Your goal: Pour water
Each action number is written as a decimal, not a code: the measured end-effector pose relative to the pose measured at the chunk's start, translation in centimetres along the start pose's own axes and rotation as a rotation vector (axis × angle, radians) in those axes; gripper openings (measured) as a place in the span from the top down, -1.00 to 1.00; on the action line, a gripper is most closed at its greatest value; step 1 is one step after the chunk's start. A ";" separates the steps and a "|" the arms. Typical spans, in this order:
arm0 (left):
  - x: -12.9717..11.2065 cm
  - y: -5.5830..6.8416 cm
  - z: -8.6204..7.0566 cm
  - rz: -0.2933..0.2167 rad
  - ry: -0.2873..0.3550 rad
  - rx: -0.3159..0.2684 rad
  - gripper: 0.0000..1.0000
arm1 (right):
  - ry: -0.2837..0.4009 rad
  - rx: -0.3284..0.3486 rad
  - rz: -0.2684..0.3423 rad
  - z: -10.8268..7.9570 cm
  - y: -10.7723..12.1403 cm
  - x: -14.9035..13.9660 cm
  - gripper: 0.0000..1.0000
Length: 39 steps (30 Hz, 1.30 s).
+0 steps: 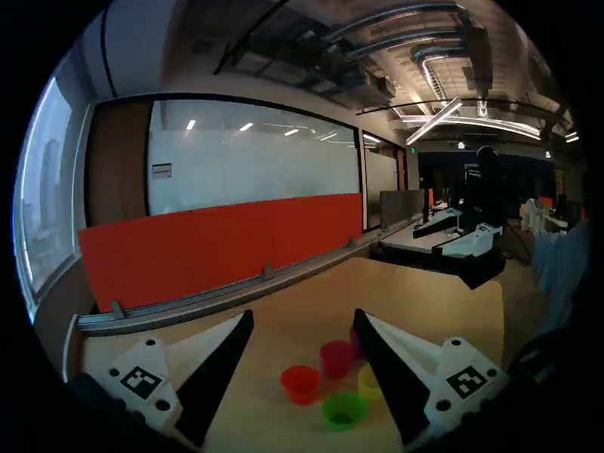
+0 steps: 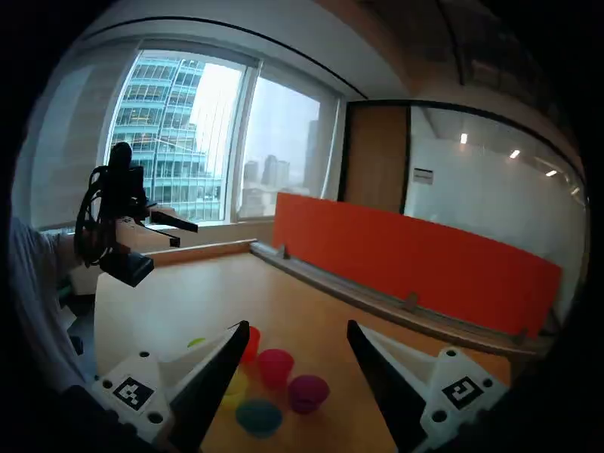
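The left gripper (image 1: 302, 315) and right gripper (image 2: 298, 326) are held over the cups (image 1: 336, 356) on the tabletop (image 1: 423, 294), jaws wide and empty; 1 cup, probably light, could be toppled by a careless descent.

Left gripper (image 1: 302, 312) and right gripper (image 2: 297, 323) are white, black-edged, marker-tagged.

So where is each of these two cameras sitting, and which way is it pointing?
Left gripper view: rides on the left gripper, looking along its open white-and-black fingers over the light wooden table toward the orange partition panel and frosted glass wall; a pale sleeve shows at right.
Right gripper view: rides on the right gripper, facing the tall city windows; the sleeve shows at left.
Shared: the table, the partition, the cluster of small coloured plastic cups, and each sees the other gripper farther off.
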<state>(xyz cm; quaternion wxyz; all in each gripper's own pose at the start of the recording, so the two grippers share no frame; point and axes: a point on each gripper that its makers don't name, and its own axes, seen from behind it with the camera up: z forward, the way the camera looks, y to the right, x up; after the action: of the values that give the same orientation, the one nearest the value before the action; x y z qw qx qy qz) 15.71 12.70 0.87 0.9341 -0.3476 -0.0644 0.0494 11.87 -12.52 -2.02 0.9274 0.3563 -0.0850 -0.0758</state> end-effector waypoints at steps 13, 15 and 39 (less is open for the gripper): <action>-3.3 1.9 0.6 0.039 -0.050 -0.083 -0.97 | -0.082 0.064 -0.032 0.6 -0.8 -4.0 -1.00; -3.9 2.0 0.8 0.052 -0.062 -0.088 -0.97 | -0.096 0.070 -0.041 0.6 -0.9 -4.7 -1.00; -12.6 4.2 2.3 0.117 -0.254 -0.204 -0.97 | -0.266 0.202 -0.085 2.3 -3.2 -13.1 -1.00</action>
<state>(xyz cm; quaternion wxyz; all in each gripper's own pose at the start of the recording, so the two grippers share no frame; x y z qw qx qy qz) 2.75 15.68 -1.24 0.8738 -0.4348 -0.1663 0.1405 -1.60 -13.75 -3.82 0.8635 0.4378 -0.1988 -0.1525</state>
